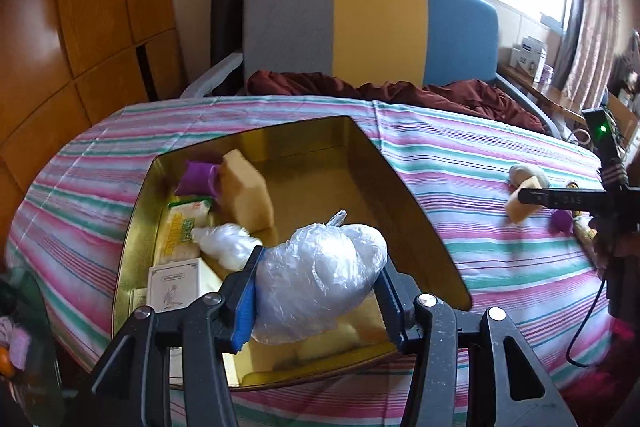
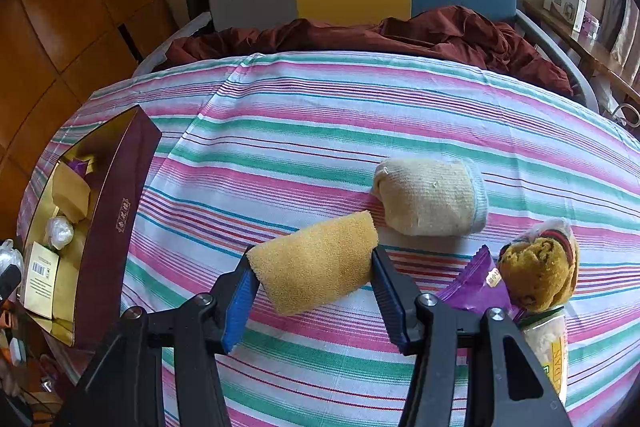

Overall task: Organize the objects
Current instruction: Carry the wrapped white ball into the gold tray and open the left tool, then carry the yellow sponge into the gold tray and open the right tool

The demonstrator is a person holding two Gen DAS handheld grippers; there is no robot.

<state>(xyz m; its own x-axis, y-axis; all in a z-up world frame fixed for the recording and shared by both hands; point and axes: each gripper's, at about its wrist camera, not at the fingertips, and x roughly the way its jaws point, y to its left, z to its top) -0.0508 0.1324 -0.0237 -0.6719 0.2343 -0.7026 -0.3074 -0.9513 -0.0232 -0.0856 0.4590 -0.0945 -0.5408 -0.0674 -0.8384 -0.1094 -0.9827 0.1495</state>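
The left gripper (image 1: 320,291) pinched a plastic bag (image 1: 320,283) over the gold box (image 1: 420,219), ready for dropping, while the right gripper (image 2: 312,287) squeezed a sponge (image 2: 316,261), queued next.

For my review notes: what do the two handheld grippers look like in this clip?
Both grippers, left and right, are black plastic linkages with silver pivot bolts and ribbed blue pads on the fingers. Seen from the left wrist camera, the right unit carries a green indicator light and a trailing black cable.

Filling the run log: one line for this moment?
left tool: holds plastic bag over box | right tool: holds sponge
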